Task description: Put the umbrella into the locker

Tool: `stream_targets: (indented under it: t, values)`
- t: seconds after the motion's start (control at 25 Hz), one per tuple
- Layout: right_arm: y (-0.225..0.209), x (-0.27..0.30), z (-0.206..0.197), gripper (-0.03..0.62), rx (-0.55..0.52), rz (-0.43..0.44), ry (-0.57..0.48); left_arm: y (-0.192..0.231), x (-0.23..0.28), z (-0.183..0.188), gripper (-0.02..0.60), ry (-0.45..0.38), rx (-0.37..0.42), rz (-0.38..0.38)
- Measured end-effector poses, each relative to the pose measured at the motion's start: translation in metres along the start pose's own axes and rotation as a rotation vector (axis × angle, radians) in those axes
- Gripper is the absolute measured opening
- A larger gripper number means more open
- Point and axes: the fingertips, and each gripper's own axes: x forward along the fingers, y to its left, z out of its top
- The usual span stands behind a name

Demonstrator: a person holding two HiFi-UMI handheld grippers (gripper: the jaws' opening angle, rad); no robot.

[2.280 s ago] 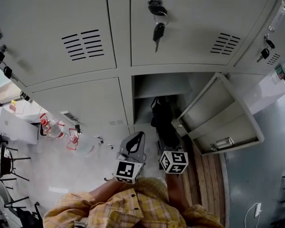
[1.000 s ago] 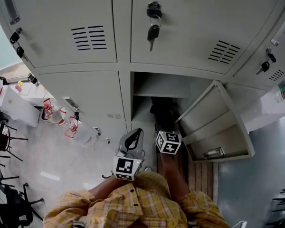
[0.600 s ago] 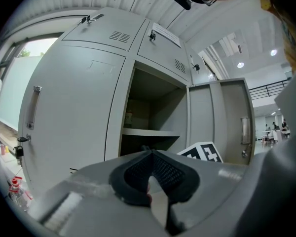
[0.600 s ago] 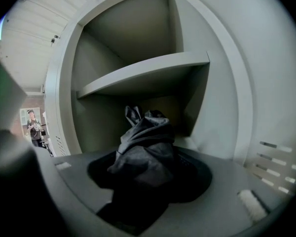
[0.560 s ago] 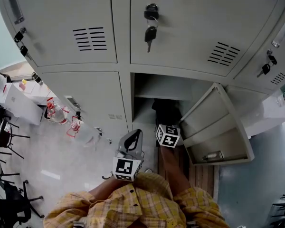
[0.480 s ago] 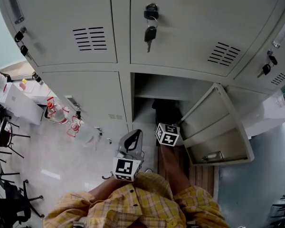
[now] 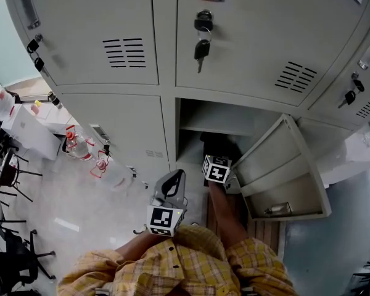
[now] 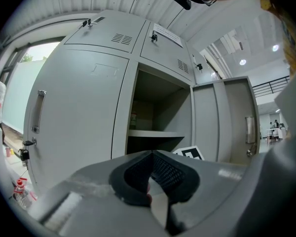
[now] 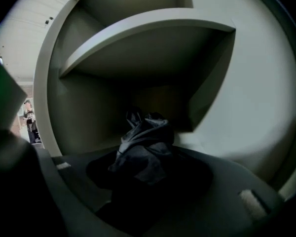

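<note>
Folded dark umbrella (image 9: 145, 142), clamped between the right gripper's (image 7: 217, 163) jaws, sits inside the open locker (image 7: 209, 119), below its shelf. Left gripper (image 8: 150, 177): jaws together, empty. Risk: a release too near the opening may let the umbrella topple out.

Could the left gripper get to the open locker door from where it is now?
Probably not directly. The left gripper sits left of the locker opening, the door swings out to the right, and the right gripper, holding the umbrella inside, and its arm lie between them.
</note>
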Motion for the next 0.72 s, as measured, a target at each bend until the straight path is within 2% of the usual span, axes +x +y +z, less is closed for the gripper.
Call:
stream_targets:
  t: [0.24,0.52,0.72]
  values:
    - [0.000,0.011,-0.006,0.265,-0.004,-0.045,0.094,-0.001,0.003,0.003,-0.005,0.005,-0.044,-0.002]
    - [0.011,0.012,-0.005,0.358,0.012,0.034,0.113,-0.006,0.003,0.000,-0.003,0.009,-0.047,-0.018]
    - [0.012,0.004,-0.006,0.416,0.042,0.056,0.105,-0.003,0.001,-0.001,-0.004,0.011,-0.044,-0.015]
